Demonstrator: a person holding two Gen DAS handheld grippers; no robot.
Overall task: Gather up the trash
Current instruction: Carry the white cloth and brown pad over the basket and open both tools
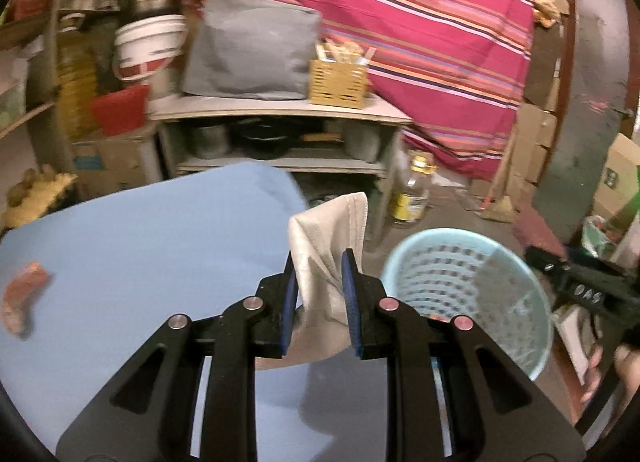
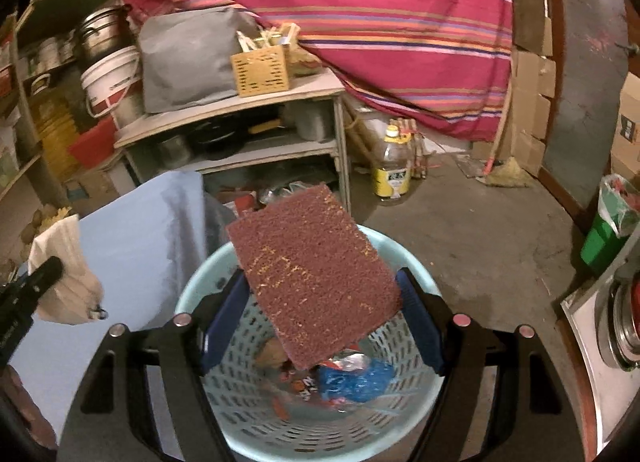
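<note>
The right gripper (image 2: 322, 316) has its jaws set wide and clamped on a reddish-brown scouring pad (image 2: 314, 278), which sits tilted directly above the pale blue basket (image 2: 416, 262). The basket already holds wrappers and other scraps at its bottom. The left gripper (image 1: 320, 302) has its jaws nearly closed, pinching a crumpled white cloth (image 1: 330, 246) that stands up between the pads; it hangs over the edge of the blue bench (image 1: 140, 262), just left of the basket rim.

My read is that the step in hand is dropping both pieces into the basket. For the scouring pad, the release looks ready: it is centred over the opening, so opening the jaws further should let it fall flat inside. Since it is stiff and broad, letting go while it is tilted toward the rim could leave it propped on the edge, so keep it over the middle.

The cloth needs to travel right until it is clearly past the rim before the jaws part, because it is light and limp and may cling to a pad or drape over the rim. An orange scrap (image 1: 22, 302) lies on the bench, not yet picked up
</note>
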